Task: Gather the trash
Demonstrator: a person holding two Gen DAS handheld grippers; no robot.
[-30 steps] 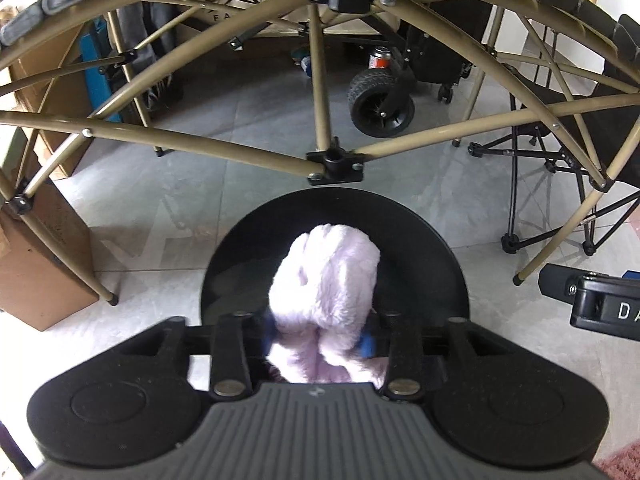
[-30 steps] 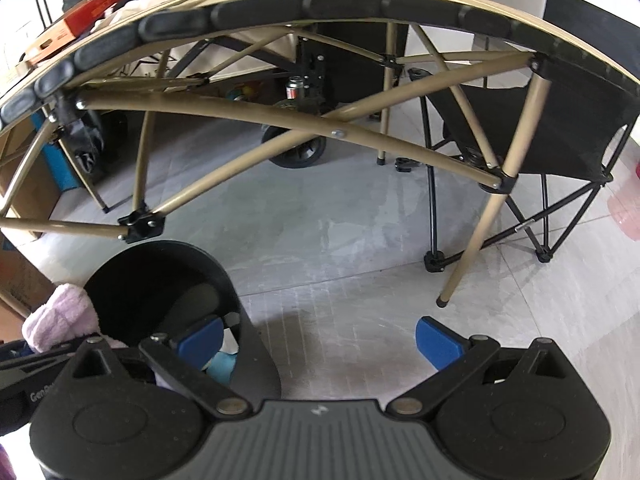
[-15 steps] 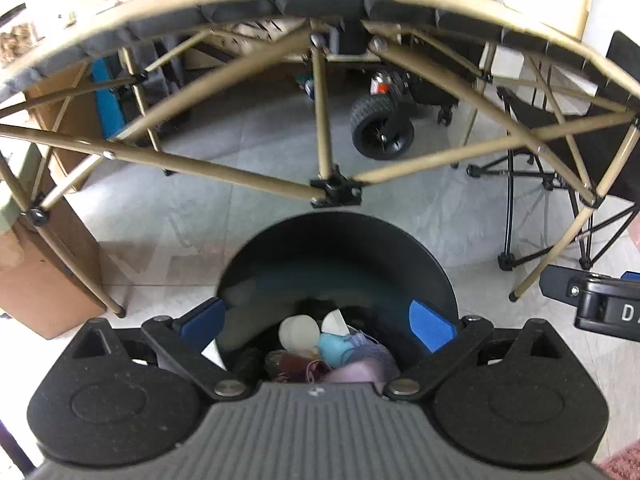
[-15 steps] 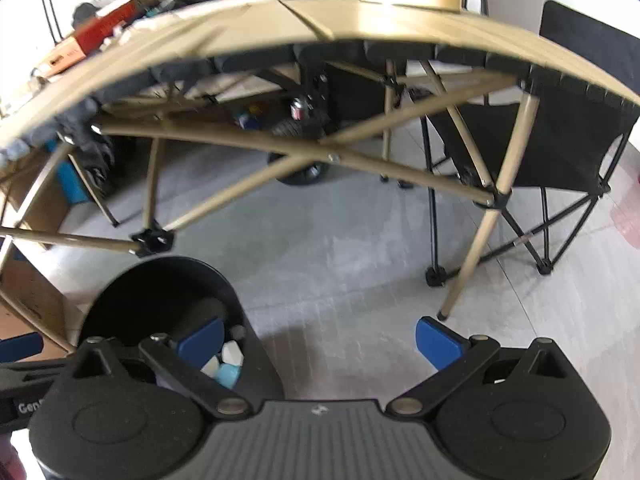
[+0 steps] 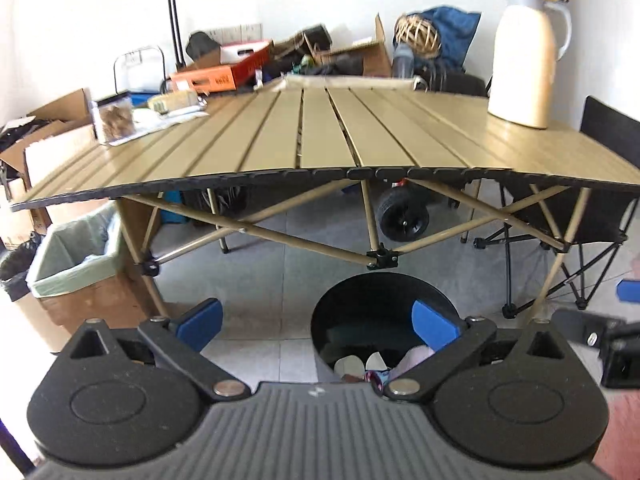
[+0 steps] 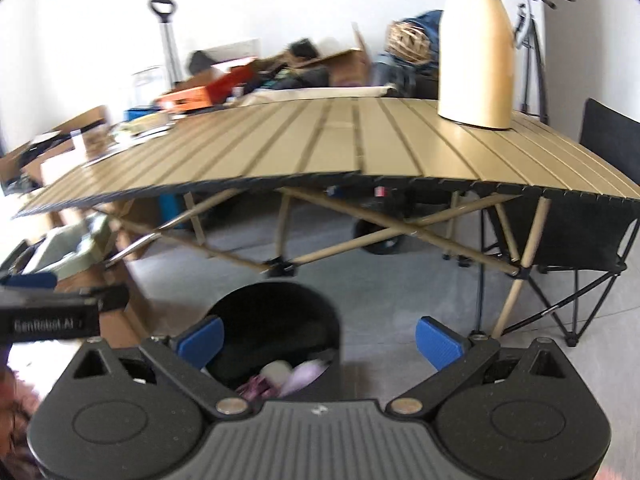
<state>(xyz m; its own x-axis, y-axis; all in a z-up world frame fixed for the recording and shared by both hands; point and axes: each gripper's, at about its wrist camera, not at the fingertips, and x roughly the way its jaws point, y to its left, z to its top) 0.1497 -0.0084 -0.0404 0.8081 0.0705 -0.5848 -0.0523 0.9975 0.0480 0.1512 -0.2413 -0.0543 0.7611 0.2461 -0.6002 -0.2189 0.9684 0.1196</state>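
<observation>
- Left gripper (image 5: pixel 318 326): jaws opening, wide apart, nothing between them.
- Right gripper (image 6: pixel 320 338): jaws apart, empty.
- Trash (image 5: pixel 374 362): inside black bin (image 5: pixel 360 292), lower centre, below slatted table (image 5: pixel 320 136).

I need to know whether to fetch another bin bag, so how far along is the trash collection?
Done: the black bin on the floor already holds several discarded items, a pale purple fluffy piece among them. In hand: nothing, the left gripper is opening empty and the right gripper is open. Left: clutter at the table's far left corner, if it's trash.
</observation>
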